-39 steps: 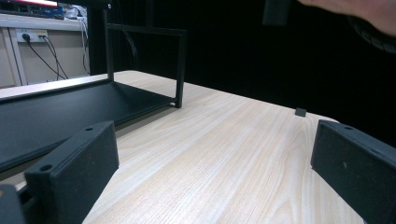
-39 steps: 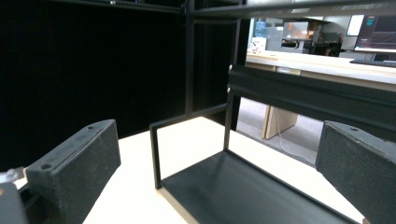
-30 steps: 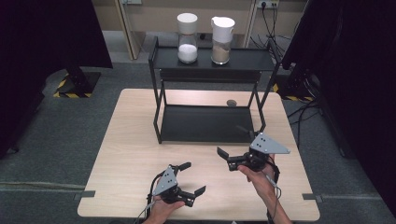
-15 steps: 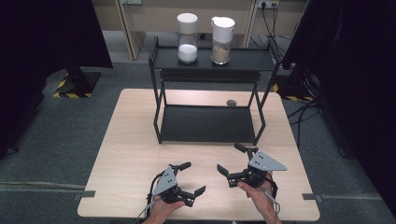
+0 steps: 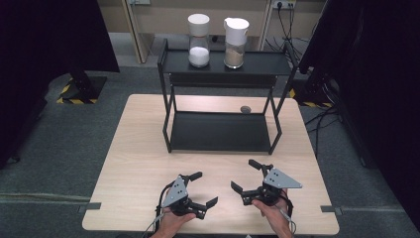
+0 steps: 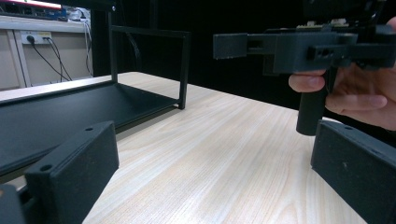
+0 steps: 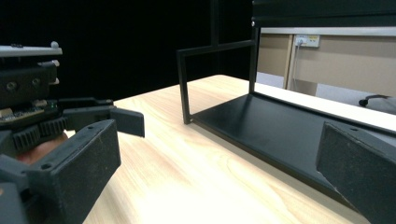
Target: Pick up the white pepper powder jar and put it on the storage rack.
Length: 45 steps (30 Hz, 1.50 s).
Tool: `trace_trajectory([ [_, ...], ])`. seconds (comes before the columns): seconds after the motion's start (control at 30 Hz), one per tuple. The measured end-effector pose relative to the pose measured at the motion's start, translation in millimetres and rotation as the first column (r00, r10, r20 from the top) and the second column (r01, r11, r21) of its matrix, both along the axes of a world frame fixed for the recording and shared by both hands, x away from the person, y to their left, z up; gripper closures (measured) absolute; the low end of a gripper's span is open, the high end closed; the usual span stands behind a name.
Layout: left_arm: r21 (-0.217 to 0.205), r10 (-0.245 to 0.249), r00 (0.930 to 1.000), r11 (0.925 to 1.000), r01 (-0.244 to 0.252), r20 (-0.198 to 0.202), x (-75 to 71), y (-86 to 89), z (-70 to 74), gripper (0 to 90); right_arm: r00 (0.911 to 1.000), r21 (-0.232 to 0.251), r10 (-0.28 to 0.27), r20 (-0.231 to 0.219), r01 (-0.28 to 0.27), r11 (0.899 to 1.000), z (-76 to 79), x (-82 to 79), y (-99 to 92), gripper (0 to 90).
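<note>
From above, my left gripper [image 5: 203, 189] rested low over the near edge of the wooden table [image 5: 138, 148], jaws spread wide and holding nothing. My right gripper [image 5: 245, 175] hovered just beside it, also wide and empty. Both sat well short of the black two-tier rack [image 5: 220, 131], whose top shelf carried a jar of white powder [image 5: 199, 40] and a jar of brown grains [image 5: 235, 43]. A small dark object [image 5: 244, 109] lay on the table behind the rack.

In the left gripper view, my jaws stood far apart over bare wood, the rack [image 6: 70, 109] at left and my right gripper [image 6: 299, 46] at upper right.

In the right gripper view, my jaws gaped wide, the rack [image 7: 280, 121] ahead, my left gripper [image 7: 70, 112] at left.
</note>
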<state>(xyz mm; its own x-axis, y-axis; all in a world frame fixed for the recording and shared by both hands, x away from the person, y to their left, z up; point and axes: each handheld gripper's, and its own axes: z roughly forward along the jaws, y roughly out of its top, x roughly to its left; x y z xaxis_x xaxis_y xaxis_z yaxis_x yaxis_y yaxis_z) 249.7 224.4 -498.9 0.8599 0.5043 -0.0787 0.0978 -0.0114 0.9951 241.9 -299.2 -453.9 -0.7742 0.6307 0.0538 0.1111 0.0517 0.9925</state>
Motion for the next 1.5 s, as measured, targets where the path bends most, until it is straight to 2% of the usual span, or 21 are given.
trace_trajectory([
  [0.77, -0.014, 0.019, 0.9998, 0.9997, -0.019, -0.001, 0.4, 2.5, 0.1, 0.4, 0.9997, 0.0, -0.002, -0.025, 0.002, 1.0, -21.5, -2.0, -2.6, 0.4],
  [1.23, -0.013, 0.024, 0.9996, 0.9996, -0.024, 0.012, -3.9, 2.7, 0.6, 0.4, 0.9994, 0.0, -0.007, -0.033, 0.007, 1.0, -23.4, -2.1, -4.8, 0.4],
  [1.5, -0.016, 0.022, 0.9997, 0.9996, -0.021, 0.015, -4.3, 3.2, 0.8, 0.4, 0.9991, 0.016, -0.02, -0.038, 0.021, 1.0, -26.1, -2.3, -7.4, 0.4],
])
